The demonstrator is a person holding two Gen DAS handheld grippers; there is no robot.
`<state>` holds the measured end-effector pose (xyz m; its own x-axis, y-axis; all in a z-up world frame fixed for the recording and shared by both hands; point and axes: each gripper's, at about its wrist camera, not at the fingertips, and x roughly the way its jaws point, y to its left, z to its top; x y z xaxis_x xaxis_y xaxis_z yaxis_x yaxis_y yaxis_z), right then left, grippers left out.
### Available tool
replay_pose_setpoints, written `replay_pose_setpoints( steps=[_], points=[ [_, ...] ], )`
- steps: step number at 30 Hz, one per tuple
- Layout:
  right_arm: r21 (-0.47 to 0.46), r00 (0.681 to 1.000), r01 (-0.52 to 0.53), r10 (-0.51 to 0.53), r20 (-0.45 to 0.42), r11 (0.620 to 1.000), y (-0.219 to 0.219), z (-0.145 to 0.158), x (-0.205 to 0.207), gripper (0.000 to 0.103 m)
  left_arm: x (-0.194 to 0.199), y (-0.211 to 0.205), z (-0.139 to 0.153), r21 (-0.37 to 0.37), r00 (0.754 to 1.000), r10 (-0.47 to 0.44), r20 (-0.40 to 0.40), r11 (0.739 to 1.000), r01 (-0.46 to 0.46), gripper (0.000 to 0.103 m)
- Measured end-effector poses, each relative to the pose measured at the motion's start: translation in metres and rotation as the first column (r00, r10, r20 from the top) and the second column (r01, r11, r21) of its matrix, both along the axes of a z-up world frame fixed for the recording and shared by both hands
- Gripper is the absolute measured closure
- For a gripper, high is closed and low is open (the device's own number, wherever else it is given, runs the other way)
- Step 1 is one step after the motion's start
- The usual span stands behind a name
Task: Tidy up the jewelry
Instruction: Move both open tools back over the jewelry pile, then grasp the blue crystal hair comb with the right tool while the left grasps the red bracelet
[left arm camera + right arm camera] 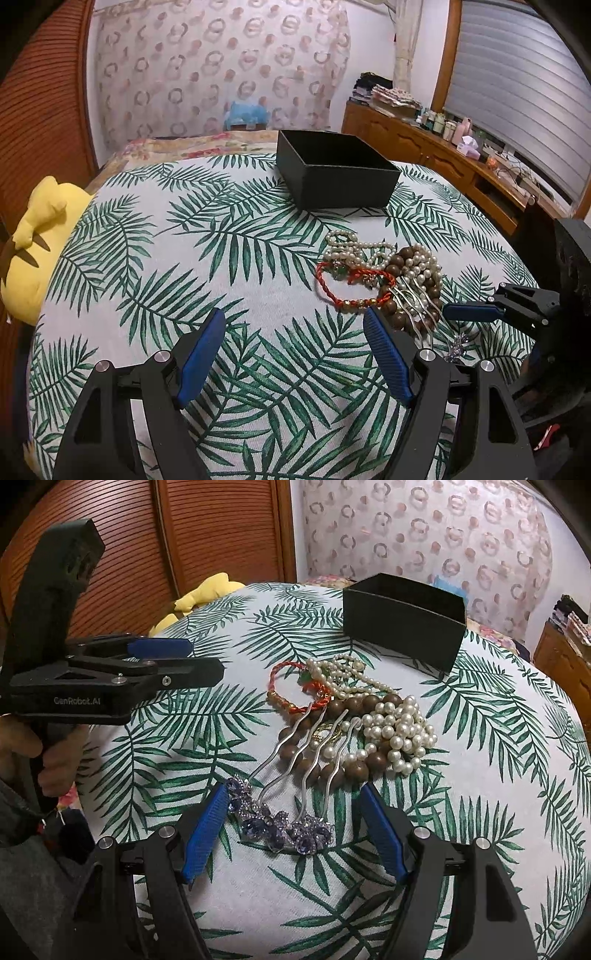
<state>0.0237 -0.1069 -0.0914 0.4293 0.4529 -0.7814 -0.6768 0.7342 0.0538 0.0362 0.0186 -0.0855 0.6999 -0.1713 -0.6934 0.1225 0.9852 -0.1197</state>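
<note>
A pile of jewelry (380,280) lies on the leaf-print cloth (221,266): a red braided bracelet (291,686), pearl strands (397,734), brown wooden beads (354,705) and a silver hair comb with purple stones (280,823). An open black box (340,173) stands behind the pile, also in the right wrist view (402,627). My left gripper (295,328) is open, just left of and before the pile. My right gripper (293,805) is open, its fingers either side of the comb's purple stones.
A yellow plush toy (40,247) sits at the cloth's left edge. A wooden sideboard (436,155) with bottles and clutter runs along the right under a window. Wooden slatted doors (207,535) stand behind on the left. A patterned curtain (221,70) hangs at the back.
</note>
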Motion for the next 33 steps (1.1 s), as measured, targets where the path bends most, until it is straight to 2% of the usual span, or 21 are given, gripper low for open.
replay_pose_setpoints(
  steps=[3,4,5,6,8,21,22,25,29,33],
  points=[
    [-0.019,1.0,0.0,0.001,0.018,1.0,0.004,-0.001,-0.001,0.03,0.0,-0.001,-0.001,0.0,1.0,0.0,-0.003,1.0,0.0,0.029],
    [-0.032,0.999,0.0,0.001,0.034,0.999,0.005,-0.001,-0.002,0.033,0.0,-0.001,-0.001,0.0,1.0,-0.001,-0.003,1.0,0.001,0.029],
    [-0.038,0.999,0.004,-0.002,0.045,0.999,0.005,-0.001,-0.003,0.043,0.0,-0.001,-0.001,0.0,1.0,-0.002,-0.003,1.0,0.002,0.029],
    [-0.037,0.999,0.011,-0.009,0.049,0.999,0.004,-0.001,-0.002,0.045,0.0,-0.002,-0.002,0.0,1.0,-0.002,-0.005,1.0,0.002,0.029],
    [-0.013,0.999,0.015,-0.014,0.036,1.0,-0.002,0.0,-0.001,0.046,0.001,-0.003,-0.003,-0.001,1.0,-0.005,-0.01,1.0,0.005,0.029],
    [0.095,0.995,0.039,-0.047,0.089,0.995,-0.033,0.026,0.004,0.046,0.017,-0.013,-0.008,-0.014,0.998,-0.05,-0.028,0.999,0.05,0.029],
    [0.101,0.995,0.039,-0.048,0.088,0.994,-0.034,0.027,0.004,0.046,0.021,-0.014,-0.007,-0.019,0.998,-0.058,-0.028,0.998,0.058,0.031],
    [0.116,0.994,0.046,-0.056,0.091,0.992,-0.039,0.029,0.006,0.046,0.035,-0.017,-0.008,-0.026,0.996,-0.073,-0.049,0.997,0.072,0.049],
    [0.124,0.994,0.046,-0.058,0.095,0.991,-0.041,0.031,0.008,0.046,0.05,-0.023,-0.012,-0.02,0.993,-0.09,-0.076,0.996,0.089,0.065],
    [0.129,0.993,0.045,-0.059,0.102,0.991,-0.043,0.032,0.009,0.046,0.059,-0.029,-0.021,-0.004,0.99,-0.096,-0.1,0.995,0.096,0.074]
  ],
)
